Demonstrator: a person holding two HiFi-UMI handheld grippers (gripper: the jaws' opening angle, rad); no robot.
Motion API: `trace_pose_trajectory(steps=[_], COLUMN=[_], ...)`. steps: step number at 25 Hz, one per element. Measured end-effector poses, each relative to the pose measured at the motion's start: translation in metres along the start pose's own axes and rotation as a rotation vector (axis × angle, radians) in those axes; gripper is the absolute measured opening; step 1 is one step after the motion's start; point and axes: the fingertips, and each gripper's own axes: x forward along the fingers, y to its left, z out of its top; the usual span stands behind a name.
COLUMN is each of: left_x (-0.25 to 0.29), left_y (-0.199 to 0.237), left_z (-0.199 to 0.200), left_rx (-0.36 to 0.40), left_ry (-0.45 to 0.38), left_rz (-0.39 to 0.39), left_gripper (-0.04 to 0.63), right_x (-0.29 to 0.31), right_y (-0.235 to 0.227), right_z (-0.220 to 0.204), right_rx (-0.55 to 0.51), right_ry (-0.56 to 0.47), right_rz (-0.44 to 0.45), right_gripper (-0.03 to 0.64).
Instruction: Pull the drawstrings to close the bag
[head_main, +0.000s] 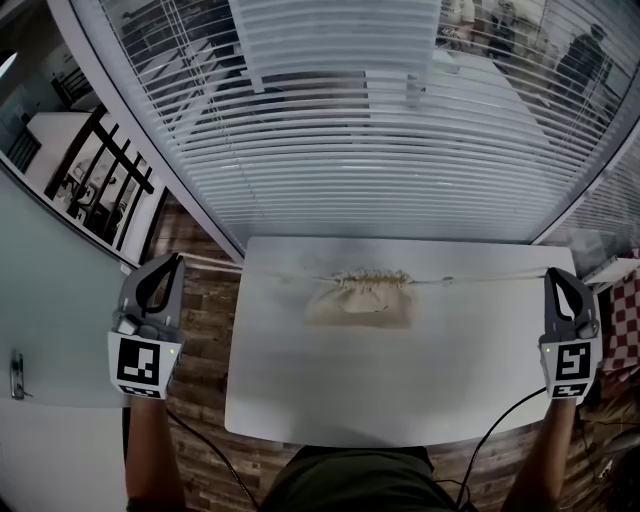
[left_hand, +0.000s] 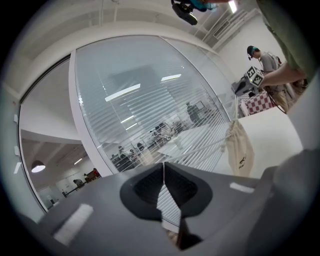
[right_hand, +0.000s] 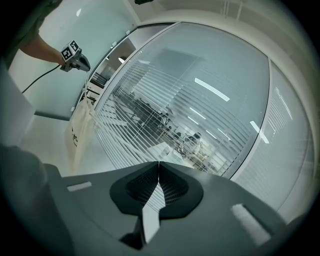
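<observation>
Jaws of both grippers are pressed together with no gap showing, and each looks pinched on the end of a thin cord. Left gripper (head_main: 178, 258) sits at the left edge of the head view, off the side of a white table (head_main: 330, 390). Right gripper (head_main: 549, 272) sits at the right edge, just past the table's upper right corner. Between them, in the upper middle of the frame, a small cream bag (head_main: 360, 298) lies flat on the table, its mouth toward the blinds (head_main: 350, 150) at the top. Left string (head_main: 215, 263) runs from the mouth to the left jaw tips, and right string (head_main: 480, 279) runs to the right jaw tips. Both look straight and taut, in one line across the table. The bag's mouth is bunched into tight pleats, narrower than the body below it, so the closing looks done or nearly so. Whether a small gap is open in the mouth cannot be told at this size. At most a last outward tug seems left, then letting go of the strings
</observation>
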Motion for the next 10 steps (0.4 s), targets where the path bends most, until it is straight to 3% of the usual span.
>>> trace_pose_trajectory(steps=[10], left_x=[0.0022], left_y=[-0.0025], left_z=[-0.0001], left_rx=[0.010], left_ry=[0.006], left_rz=[0.002], left_gripper=[0.012], right_x=[0.0004], right_y=[-0.0001], right_z=[-0.0045], right_rx=[-0.006], right_ry=[0.007], right_rz=[0.005], right_gripper=[0.015])
